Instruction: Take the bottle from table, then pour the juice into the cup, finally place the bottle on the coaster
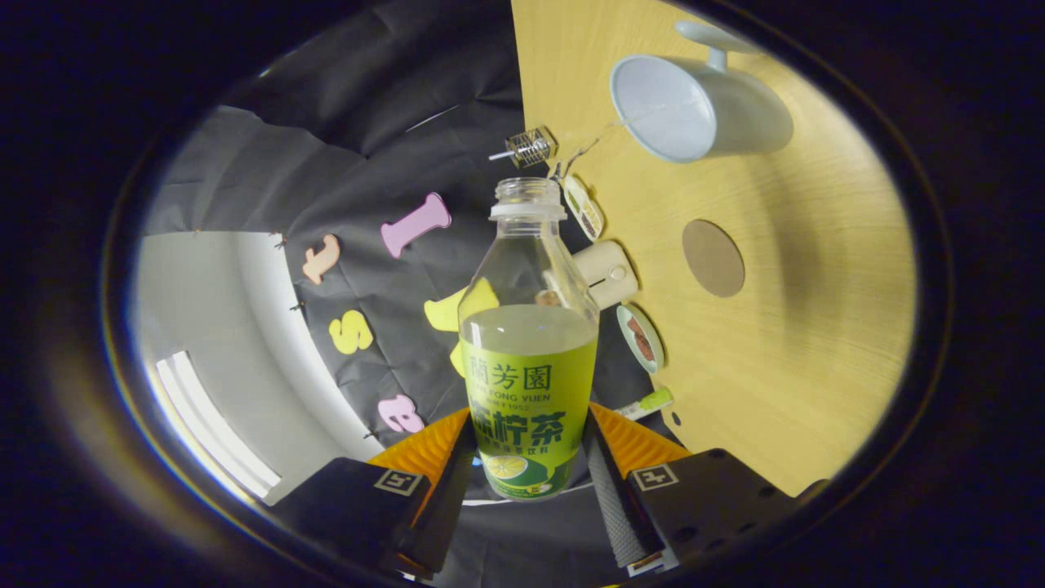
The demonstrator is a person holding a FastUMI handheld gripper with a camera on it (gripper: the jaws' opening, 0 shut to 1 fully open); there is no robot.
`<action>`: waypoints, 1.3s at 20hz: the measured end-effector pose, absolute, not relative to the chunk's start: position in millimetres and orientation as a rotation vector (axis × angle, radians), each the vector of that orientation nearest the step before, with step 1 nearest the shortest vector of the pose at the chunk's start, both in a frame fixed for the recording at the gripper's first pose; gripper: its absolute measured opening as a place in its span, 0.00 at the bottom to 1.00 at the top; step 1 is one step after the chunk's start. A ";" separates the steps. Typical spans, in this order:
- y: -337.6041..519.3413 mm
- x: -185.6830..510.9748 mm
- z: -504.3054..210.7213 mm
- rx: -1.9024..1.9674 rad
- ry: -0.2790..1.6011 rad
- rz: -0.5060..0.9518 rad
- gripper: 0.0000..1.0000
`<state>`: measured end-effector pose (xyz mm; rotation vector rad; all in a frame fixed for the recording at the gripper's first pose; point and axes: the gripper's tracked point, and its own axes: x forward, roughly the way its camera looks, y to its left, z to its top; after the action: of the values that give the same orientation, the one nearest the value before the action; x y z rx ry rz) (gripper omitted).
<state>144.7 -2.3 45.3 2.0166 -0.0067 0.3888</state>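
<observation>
Bottle (528,343): clear plastic, uncapped; pale yellow-green juice; bright green label with dark lettering and a lemon-slice motif.
Cup (694,110): pale blue-grey, plain, lighter inside.
Coaster (713,258): flat brown disc, unpatterned.
Worktop (816,327): light yellow wood grain, fine streaks.
Small dish (641,339): pale green rim, reddish-brown contents.
Cylinder (606,273): cream.
Booth wall (326,163): black cloth, creased.
Gripper (526,474), jaws closed on bottle: black housings with white square markers.

Pale wood table (816,343), dark cloth wall (343,163), white lit panel (204,343)
</observation>
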 end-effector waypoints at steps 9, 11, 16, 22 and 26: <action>-8.9 147.4 56.0 2.087 -0.052 0.395 0.78; -10.9 148.9 60.1 2.103 -0.062 0.396 0.77; -14.3 154.2 78.6 2.136 -0.095 0.417 0.78; -17.6 149.5 82.3 2.166 -0.100 0.422 0.78; -17.5 149.2 85.0 2.183 -0.108 0.426 0.77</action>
<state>149.2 -17.5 85.0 2.1832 -0.1077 0.4262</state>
